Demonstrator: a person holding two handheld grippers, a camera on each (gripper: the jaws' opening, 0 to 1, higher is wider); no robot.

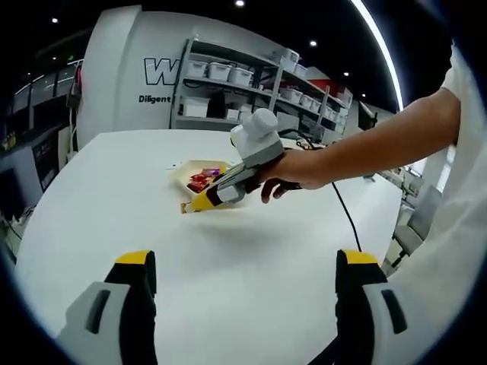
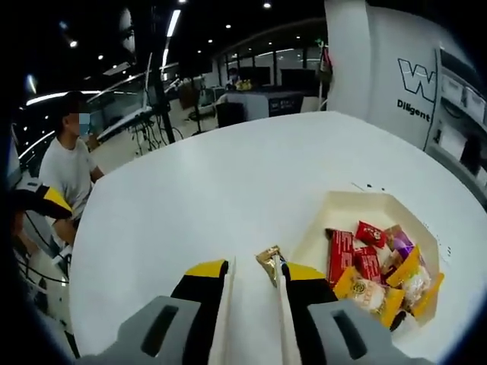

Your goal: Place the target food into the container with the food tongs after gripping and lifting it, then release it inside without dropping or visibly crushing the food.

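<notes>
step: carry, judged | right gripper (image 2: 255, 293) clamps tongs (image 2: 253, 304) pinching gold-wrapped snack (image 2: 268, 260), just left of container (image 2: 346, 209) | left gripper (image 1: 247, 285) wide open, holding nothing, above worktop (image 1: 114, 198) | next: move right over container, ease open gently

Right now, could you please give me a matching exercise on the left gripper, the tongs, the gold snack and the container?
Things:
1. left gripper
2. tongs
3. gold snack
4. container

States:
A. holds wrapped snacks
B. open over the table
C. clamped in the right gripper
D. at the tongs' tip

Pairs: 1-B, 2-C, 3-D, 4-A
</notes>
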